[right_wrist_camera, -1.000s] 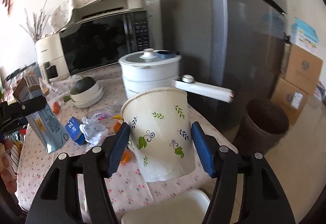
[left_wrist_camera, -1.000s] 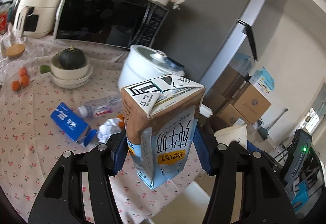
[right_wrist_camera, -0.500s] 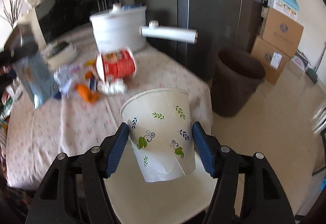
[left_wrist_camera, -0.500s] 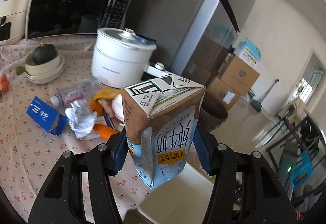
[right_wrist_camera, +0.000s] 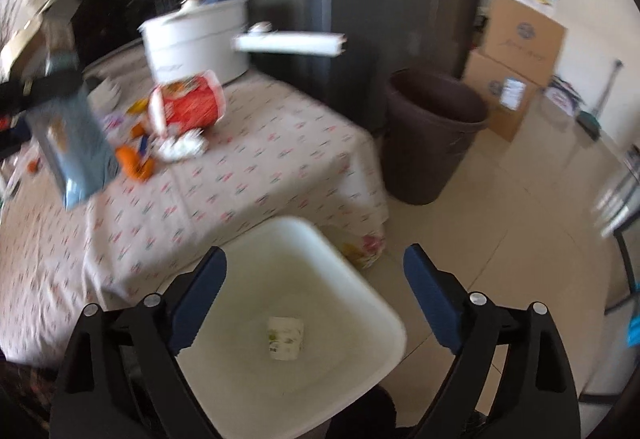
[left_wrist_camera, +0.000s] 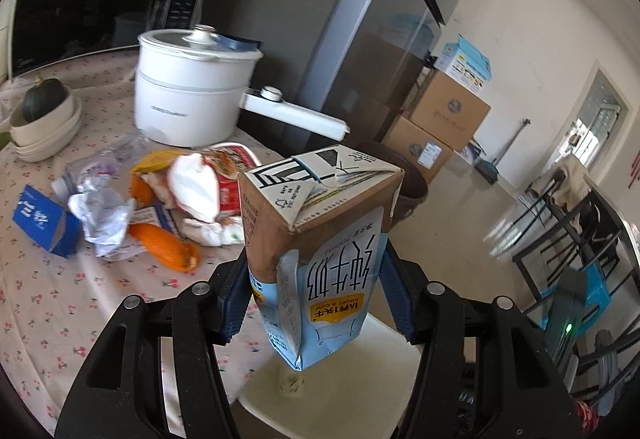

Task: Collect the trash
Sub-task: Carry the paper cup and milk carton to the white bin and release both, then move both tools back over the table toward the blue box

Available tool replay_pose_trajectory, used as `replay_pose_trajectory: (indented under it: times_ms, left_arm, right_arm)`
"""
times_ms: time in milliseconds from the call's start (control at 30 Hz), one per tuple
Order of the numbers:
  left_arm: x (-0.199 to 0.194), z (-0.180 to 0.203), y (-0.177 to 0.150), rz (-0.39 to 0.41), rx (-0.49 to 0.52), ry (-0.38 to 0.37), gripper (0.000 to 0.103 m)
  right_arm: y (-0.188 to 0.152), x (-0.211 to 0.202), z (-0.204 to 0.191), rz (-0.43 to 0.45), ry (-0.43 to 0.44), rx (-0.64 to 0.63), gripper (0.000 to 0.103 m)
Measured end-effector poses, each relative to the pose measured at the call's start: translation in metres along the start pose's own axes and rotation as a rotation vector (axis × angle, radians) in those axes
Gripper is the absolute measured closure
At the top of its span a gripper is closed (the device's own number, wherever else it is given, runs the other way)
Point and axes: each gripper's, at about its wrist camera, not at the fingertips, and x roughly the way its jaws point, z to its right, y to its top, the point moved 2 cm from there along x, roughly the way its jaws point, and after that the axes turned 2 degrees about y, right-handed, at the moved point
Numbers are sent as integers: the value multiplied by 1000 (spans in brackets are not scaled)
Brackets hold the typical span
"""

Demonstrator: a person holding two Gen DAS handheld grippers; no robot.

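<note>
Left tongs (left_wrist_camera: 316,303) pinching brown-and-blue milk carton (left_wrist_camera: 320,239), held upright above white square plastic bin (right_wrist_camera: 304,351). Left of bin: bench (right_wrist_camera: 256,179) under floral cloth, carrying blue small box (left_wrist_camera: 38,219), crumpled white paper (left_wrist_camera: 102,217), orange peel (left_wrist_camera: 166,247), red-and-white noodle tub (right_wrist_camera: 188,105) on side, white electric pot (left_wrist_camera: 188,95) behind. Right tongs (right_wrist_camera: 316,291) spread, jaws just been opening, nothing between them; white leaf-print paper cup (right_wrist_camera: 285,333) lies on bin floor below. Right of bin: brown round wastebasket (right_wrist_camera: 432,131), cardboard boxes (right_wrist_camera: 516,67) beyond.

A table (left_wrist_camera: 48,299) in a flowered cloth carries a white pot (left_wrist_camera: 188,99), stacked bowls (left_wrist_camera: 44,131) and a litter heap (left_wrist_camera: 160,207). On the floor (right_wrist_camera: 520,223) stand a white bin (right_wrist_camera: 360,303) and a brown one (right_wrist_camera: 432,143).
</note>
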Motion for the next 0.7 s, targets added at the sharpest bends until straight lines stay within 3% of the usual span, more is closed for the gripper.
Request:
replay_pose_trajectory:
  times_ms: [300, 567, 700]
  left_arm:
    - [37, 38, -15, -82, 74, -55, 48]
    - [66, 67, -36, -164, 152, -85, 48]
    - [74, 72, -43, -192, 164, -90, 37]
  right_arm:
    - [11, -15, 56, 130, -201, 164, 8]
    - [12, -16, 86, 145, -268, 238, 7]
    - [9, -18, 90, 149, -286, 240, 7]
